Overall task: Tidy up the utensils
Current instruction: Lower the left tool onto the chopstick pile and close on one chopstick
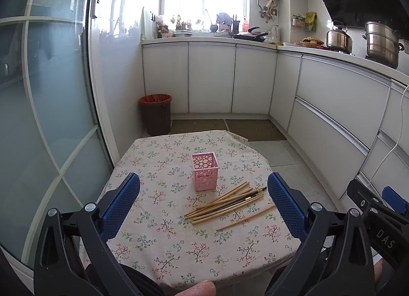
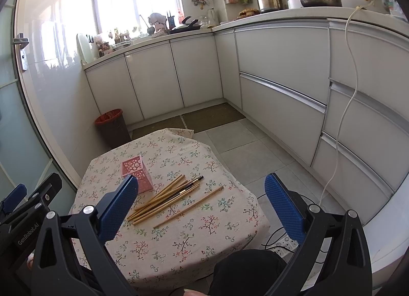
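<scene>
Ahead of both wide-open, empty grippers — left gripper point(image 1: 203, 205), right gripper point(image 2: 202, 205): loose bamboo chopsticks point(image 1: 225, 202) beside upright pink perforated plastic holder point(image 1: 205, 174); nothing grasped yet, first pickup likely next.

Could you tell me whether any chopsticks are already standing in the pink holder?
No, the pink holder looks empty; the chopsticks lie on the tablecloth beside it.

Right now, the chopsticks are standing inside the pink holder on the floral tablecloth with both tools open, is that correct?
Not quite: the chopsticks lie loose on the floral tablecloth beside the pink holder, which the left wrist view shows empty. Both the left tool and right tool are open.
</scene>
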`<state>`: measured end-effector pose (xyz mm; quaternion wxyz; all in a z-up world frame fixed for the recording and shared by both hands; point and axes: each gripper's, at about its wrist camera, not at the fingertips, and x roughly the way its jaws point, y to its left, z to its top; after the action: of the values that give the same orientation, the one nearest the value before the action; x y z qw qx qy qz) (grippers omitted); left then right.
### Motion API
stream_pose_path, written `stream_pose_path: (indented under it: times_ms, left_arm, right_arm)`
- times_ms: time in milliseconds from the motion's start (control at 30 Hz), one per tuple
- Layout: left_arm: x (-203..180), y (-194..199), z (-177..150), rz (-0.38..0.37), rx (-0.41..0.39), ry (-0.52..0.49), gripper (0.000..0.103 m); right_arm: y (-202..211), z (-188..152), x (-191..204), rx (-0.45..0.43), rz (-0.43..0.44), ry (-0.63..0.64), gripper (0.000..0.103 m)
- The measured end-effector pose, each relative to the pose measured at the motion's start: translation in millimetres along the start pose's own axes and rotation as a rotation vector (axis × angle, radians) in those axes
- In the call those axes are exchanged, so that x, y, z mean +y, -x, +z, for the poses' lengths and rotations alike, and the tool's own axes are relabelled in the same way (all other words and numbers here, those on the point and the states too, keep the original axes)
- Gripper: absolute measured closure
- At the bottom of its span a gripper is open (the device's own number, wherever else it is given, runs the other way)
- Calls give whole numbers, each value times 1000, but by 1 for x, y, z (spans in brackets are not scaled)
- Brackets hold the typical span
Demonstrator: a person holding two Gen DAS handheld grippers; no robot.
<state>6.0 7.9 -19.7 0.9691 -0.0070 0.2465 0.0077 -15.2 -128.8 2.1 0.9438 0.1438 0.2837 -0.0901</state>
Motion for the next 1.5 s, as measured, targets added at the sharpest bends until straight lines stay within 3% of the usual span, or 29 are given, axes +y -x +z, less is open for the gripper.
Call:
stream_pose_path:
  times_ms: [167, 300, 400, 667, 733, 800, 1100, 1200, 1333, 1500]
  left_arm:
    - [-1, -28, -1, -47, 97, 1, 7]
    - [-1, -85, -5, -175, 312, 33, 7]
    - [-17, -137, -17, -204, 451, -14, 7]
    - [-97, -270, -50, -358, 741, -165, 8]
    - [-113, -300, -53, -378, 789, -186, 13]
    - [-132, -324, -57, -404, 816, -241, 30]
    - [-176, -378, -72, -462, 894, -523, 71]
    - [-184, -377, -76, -493, 899, -607, 80]
    - [-191, -379, -83, -486, 899, -693, 85]
    - [-184, -381, -88, -456, 890, -716, 90]
  right_arm:
    - [-29, 2, -22, 110, 33, -107, 7]
    - [-84, -10, -60, 326, 105, -280, 7]
    - [-123, -31, -87, 457, 114, -400, 7]
    - [-186, -57, -124, 580, 38, -478, 7]
    - [-200, -61, -134, 608, 27, -498, 7]
    - [-213, -66, -142, 637, 22, -522, 7]
    - [-253, -77, -153, 700, 9, -562, 7]
    - [-260, -78, -152, 712, 5, -557, 7]
    - [-267, -80, -152, 726, 2, -559, 7]
    - [-269, -79, -147, 728, -5, -555, 7]
